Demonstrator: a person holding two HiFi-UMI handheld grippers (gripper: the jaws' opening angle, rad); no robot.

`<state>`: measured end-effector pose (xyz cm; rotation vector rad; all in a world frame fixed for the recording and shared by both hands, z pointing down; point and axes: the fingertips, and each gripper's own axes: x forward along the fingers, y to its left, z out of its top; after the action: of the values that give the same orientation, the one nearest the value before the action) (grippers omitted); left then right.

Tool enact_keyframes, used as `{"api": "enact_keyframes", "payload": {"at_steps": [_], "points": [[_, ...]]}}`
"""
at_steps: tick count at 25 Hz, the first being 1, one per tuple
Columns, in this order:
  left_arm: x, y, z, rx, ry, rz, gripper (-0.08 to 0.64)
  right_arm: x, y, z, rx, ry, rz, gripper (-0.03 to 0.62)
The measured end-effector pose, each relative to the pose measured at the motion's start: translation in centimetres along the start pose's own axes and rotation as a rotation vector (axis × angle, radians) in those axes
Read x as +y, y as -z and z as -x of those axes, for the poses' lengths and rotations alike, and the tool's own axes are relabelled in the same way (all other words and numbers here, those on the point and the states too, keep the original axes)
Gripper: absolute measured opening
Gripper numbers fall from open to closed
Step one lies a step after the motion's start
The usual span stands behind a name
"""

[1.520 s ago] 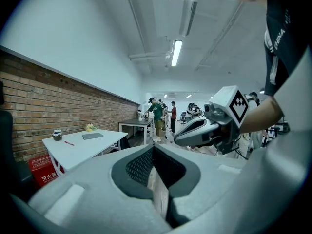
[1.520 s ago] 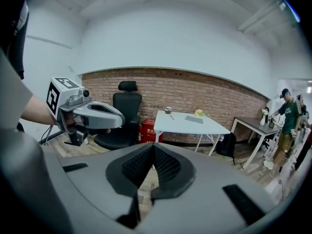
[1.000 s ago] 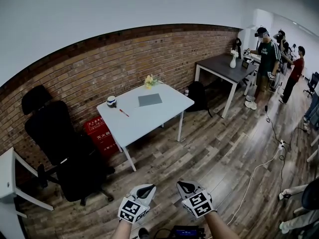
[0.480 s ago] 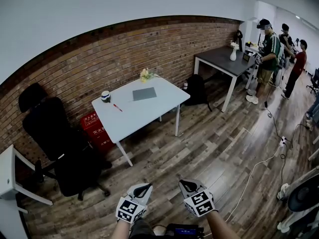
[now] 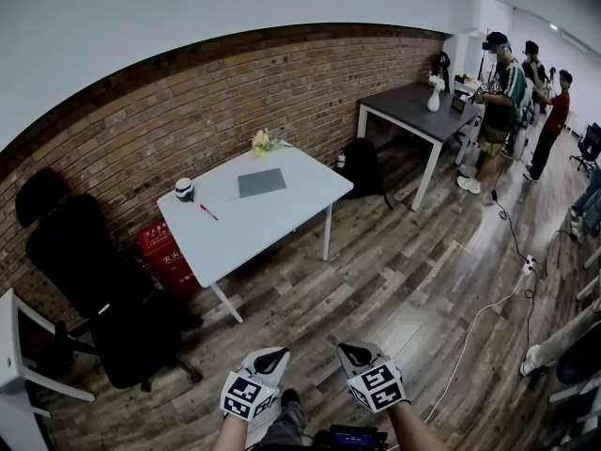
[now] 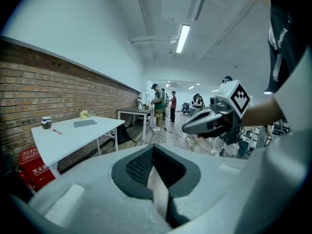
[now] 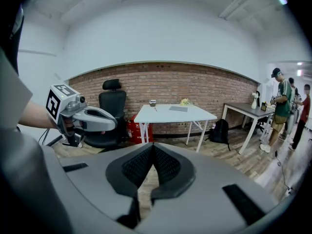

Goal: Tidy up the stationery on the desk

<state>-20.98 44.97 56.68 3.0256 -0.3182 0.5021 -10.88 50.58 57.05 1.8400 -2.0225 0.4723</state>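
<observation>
Pen [image 5: 208, 212] and notebook [image 5: 261, 182] are lying on the white surface [image 5: 277, 219], well across the room. Left tongs [image 5: 271, 355] and right tongs [image 5: 350, 351] are both hanging pinched shut, empty. I'm guessing getting closer comes first, minding the black chair [image 5: 89, 261] and floor cable [image 5: 474, 327].

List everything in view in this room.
Desk: one, white, by brick wall.
Pen: one, red, on desk, left part.
Cup: one, dark-and-white, desk's back left corner.
Notebook: one, grey, on desk.
Flowers: one bunch, yellow, desk's back edge.
Chair: one, black, left of desk.
Box: one, red, floor by desk's left end.
Backpack: one, black, floor right of desk.
People: several, far right.
Left gripper: one, grey, shut, empty.
Right gripper: one, grey, shut, empty.
</observation>
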Motion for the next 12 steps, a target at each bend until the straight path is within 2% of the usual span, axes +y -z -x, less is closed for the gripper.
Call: {"api": "enact_keyframes", "payload": {"at_steps": [12], "points": [[12.5, -2.8, -5.9, -0.005, 0.081, 0.003, 0.006, -4.7, -7.6, -9.7, 0.016, 0.080, -0.003, 0.009]]}}
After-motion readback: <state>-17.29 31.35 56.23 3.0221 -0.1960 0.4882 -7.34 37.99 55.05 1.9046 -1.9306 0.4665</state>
